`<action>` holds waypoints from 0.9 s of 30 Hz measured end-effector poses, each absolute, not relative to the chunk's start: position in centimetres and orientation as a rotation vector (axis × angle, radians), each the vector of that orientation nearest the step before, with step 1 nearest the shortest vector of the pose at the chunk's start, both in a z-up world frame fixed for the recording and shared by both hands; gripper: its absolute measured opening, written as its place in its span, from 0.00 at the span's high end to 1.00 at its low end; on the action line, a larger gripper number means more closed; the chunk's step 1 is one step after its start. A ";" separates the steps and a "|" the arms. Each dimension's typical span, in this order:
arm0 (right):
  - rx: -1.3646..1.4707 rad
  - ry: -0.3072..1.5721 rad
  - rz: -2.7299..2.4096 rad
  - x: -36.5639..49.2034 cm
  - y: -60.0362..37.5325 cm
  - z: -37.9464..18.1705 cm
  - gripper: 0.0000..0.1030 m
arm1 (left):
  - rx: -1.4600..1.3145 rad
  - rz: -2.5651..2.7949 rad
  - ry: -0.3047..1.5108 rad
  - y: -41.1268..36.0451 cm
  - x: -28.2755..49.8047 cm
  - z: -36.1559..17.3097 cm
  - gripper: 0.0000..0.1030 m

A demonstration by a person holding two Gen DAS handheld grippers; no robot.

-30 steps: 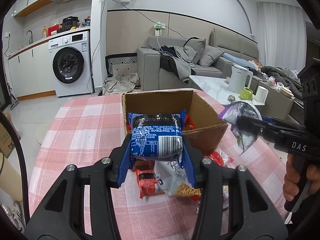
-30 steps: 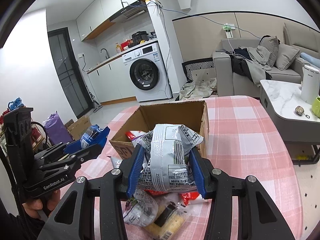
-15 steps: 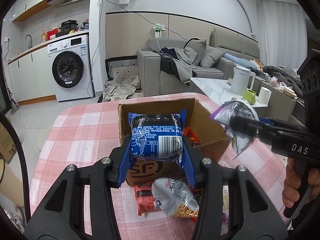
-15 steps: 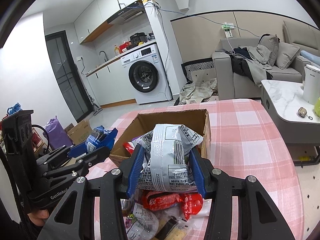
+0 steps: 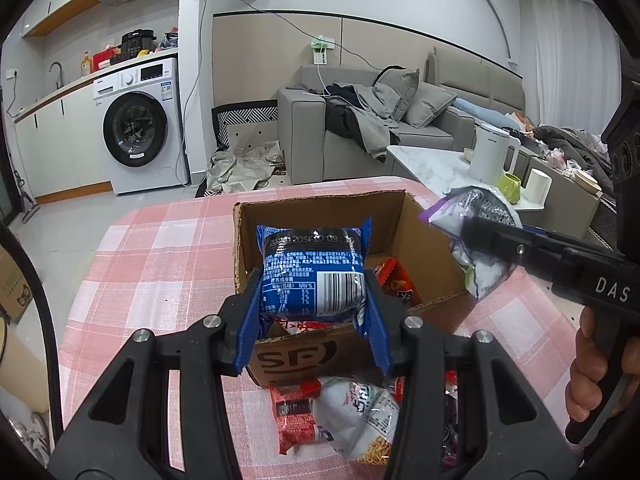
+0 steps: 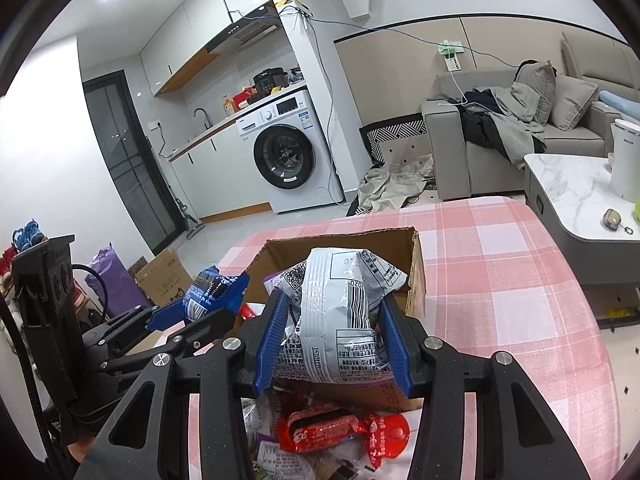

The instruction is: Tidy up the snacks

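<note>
My left gripper is shut on a blue snack packet and holds it over the near side of an open cardboard box. My right gripper is shut on a white and purple snack bag above the box. The right gripper and its bag also show in the left wrist view, at the box's right wall. The left gripper with the blue packet also shows in the right wrist view, left of the box. An orange packet lies inside the box.
Loose snack packets lie on the pink checked tablecloth in front of the box: a red one, a white one and red wrappers. A marble coffee table with a white kettle stands to the right, beyond the table.
Both grippers have moved forward with their packets, from above the loose pile to over the cardboard box. Both stay shut on their packets.
</note>
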State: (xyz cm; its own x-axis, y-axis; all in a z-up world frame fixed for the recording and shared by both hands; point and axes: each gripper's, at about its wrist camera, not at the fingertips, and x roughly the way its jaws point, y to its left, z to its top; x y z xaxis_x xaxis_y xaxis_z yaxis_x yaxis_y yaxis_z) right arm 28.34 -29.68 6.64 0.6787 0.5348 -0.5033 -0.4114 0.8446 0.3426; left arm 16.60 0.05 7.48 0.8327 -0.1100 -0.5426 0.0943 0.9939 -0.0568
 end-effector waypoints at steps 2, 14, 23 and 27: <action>0.207 0.634 0.534 28.7 -29.4 6.5 0.54 | -0.028 -0.106 0.581 0.3 17.2 7.2 0.58; 0.167 0.657 0.515 30.5 -27.6 5.5 0.54 | -0.021 -0.094 0.597 0.8 20.4 5.7 0.58; 0.157 0.655 0.488 32.0 -27.0 4.9 0.54 | -0.015 -0.088 0.609 0.8 22.2 4.7 0.58; 0.123 0.652 0.474 32.2 -26.3 4.8 0.54 | -0.012 -0.079 0.618 1.0 23.0 4.0 0.58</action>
State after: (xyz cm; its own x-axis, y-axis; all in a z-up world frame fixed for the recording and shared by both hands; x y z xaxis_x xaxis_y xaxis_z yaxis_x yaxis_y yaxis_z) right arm 32.20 -26.28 4.77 0.6927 0.4610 -0.5547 -0.3850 0.8867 0.2561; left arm 22.97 0.95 4.02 0.8120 -0.0772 -0.5785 0.0699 0.9969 -0.0349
